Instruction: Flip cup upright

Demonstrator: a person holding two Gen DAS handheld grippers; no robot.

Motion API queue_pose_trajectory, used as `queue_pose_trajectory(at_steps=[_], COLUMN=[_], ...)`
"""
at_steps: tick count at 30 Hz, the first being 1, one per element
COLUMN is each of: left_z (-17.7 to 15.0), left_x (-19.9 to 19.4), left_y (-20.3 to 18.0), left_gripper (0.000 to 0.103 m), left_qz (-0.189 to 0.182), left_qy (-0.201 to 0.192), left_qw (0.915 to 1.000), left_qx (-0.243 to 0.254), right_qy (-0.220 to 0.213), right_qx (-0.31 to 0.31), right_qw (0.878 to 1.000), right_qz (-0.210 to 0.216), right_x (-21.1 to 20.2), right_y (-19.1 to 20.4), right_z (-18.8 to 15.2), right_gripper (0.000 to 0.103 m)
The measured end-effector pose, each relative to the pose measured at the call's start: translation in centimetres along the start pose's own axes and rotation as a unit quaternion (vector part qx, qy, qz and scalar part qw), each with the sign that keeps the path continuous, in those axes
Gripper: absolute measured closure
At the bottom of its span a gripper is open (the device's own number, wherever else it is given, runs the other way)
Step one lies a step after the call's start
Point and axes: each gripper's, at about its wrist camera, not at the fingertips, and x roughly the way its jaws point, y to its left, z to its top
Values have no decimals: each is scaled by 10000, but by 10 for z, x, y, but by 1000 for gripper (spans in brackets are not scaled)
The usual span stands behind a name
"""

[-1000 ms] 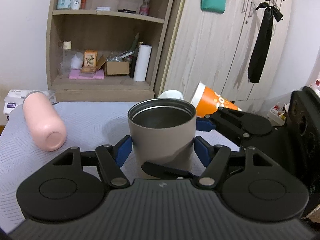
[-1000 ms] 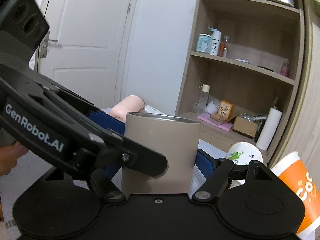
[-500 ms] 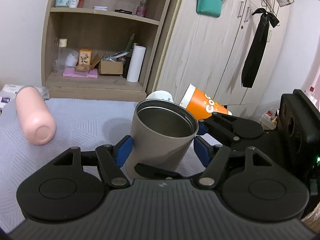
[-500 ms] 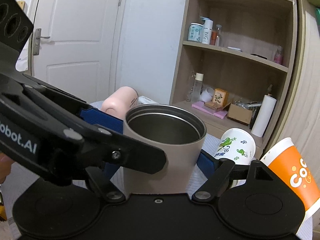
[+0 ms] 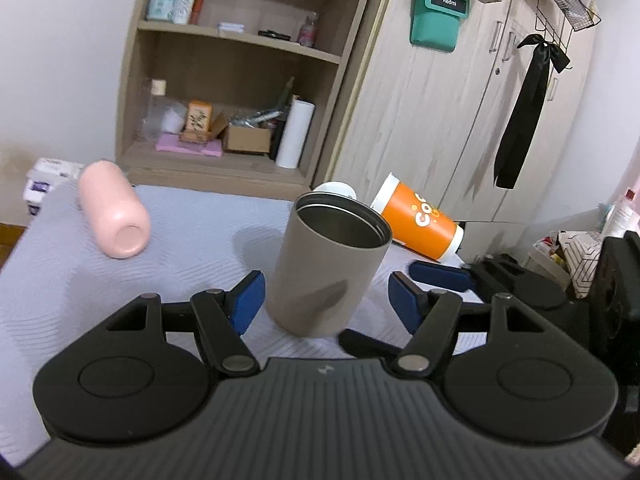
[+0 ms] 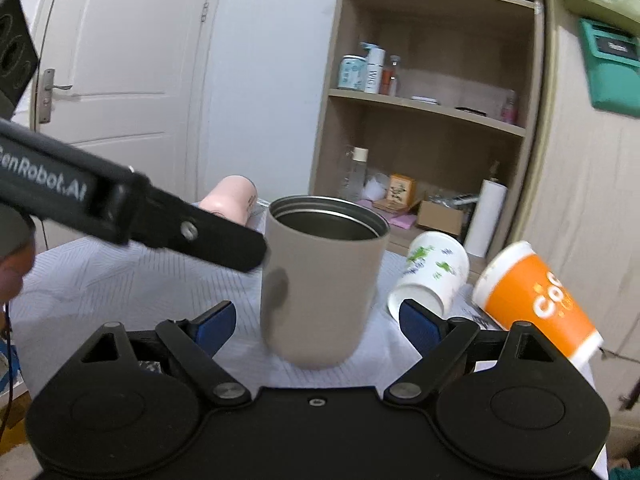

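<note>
The grey cup stands mouth-up on the pale cloth-covered table. Both grippers clamped it a second ago; now the left gripper and the right gripper have spread their jaws, with a gap at each blue pad. The orange cup and white printed cup remain on their sides.

The grey steel cup stands mouth-up on the pale cloth, between the right gripper's spread blue pads, touching neither; 2 paper cups lie beside it.
</note>
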Motion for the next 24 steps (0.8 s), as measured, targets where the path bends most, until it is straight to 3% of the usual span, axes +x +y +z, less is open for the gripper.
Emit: queue_pose_trajectory(at_steps=[7, 13, 20, 24], left_z=[-3, -2, -7, -8], left_x=[-37, -67, -81, -86], left_y=[-13, -19, -27, -31], left_gripper=[32, 29, 26, 19], left_qz=[531, 678, 934, 1094], left_qy=[-90, -107, -18, -26], left_qw=[9985, 9976, 9956, 9940], left_qx=[23, 1, 34, 79], right_qy=[55, -155, -107, -94], right_qx=[401, 452, 693, 818], right_qw=[9987, 9972, 9942, 9917], right_qz=[-311, -580, -818, -991], right_x=[-35, -75, -104, -116], right_y=[-6, -2, 1, 0], right_z=[-3, 6, 13, 14], right_gripper=[12, 12, 12, 11])
